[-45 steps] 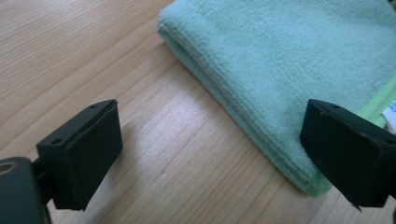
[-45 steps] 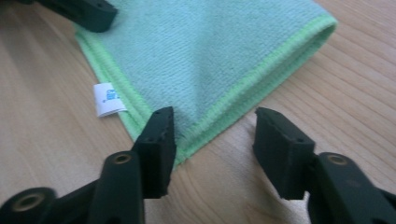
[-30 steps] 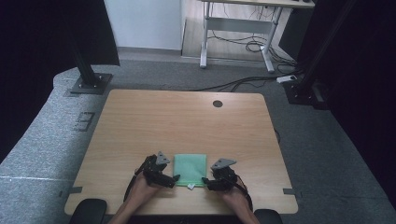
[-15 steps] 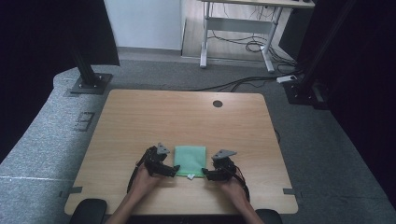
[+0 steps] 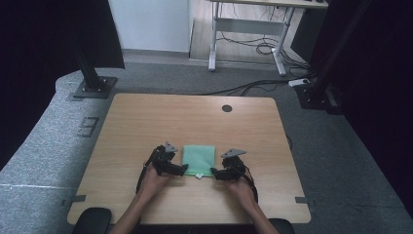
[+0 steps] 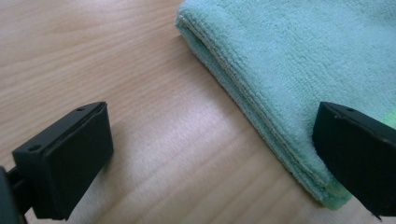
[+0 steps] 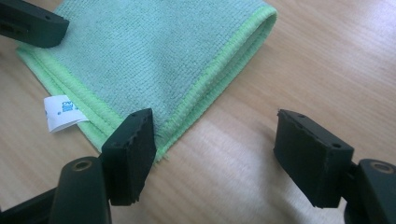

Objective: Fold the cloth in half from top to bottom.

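Observation:
A folded green cloth (image 5: 198, 160) lies flat on the wooden table (image 5: 195, 117), near its front edge. My left gripper (image 5: 181, 169) is at the cloth's left near corner and my right gripper (image 5: 215, 173) at its right near corner. In the left gripper view the jaws (image 6: 215, 158) stand wide open, one over bare wood and the other over the edge of the cloth (image 6: 299, 60). The right gripper (image 7: 219, 154) is open too and its jaws have just been opening; only the corner fringe of the cloth (image 7: 154, 56) and bare wood lie between them. A white label (image 7: 60, 112) sticks out from the hem.
A round cable hole (image 5: 227, 108) sits at the table's far side. Black stand bases (image 5: 92, 87) rest on the grey floor beyond the table's corners, and a second desk (image 5: 253, 29) with cables stands behind. The table's front edge is close behind both hands.
Both hands with their grippers have moved a little away from the front edge, and the cloth lies slightly farther up the table than before.

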{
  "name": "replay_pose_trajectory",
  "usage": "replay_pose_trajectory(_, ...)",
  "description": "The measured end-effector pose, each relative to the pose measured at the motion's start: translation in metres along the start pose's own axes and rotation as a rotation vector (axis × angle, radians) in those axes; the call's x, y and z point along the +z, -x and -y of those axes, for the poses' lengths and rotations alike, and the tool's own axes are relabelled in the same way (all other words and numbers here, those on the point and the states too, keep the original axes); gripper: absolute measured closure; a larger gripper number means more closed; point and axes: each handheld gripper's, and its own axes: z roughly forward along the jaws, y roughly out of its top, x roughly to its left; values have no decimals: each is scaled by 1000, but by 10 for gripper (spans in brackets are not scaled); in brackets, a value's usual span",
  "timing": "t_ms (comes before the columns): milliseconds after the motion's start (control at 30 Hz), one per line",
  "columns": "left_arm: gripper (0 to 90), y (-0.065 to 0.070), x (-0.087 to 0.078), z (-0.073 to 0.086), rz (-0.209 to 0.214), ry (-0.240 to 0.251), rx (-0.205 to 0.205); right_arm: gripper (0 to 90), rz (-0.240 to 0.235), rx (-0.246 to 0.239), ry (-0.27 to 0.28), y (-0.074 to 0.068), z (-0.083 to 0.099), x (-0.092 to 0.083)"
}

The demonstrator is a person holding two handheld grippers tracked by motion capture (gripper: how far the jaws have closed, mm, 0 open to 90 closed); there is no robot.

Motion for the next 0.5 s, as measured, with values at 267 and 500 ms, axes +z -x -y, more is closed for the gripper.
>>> replay_pose_trajectory(267,0,-7,6,-7,-15,-1,-17,290,15,11,7,7,-8,8)
replay_pose_trajectory(500,0,-15,13,-15,-28,2,-34,291,21,24,10,14,-15,15)
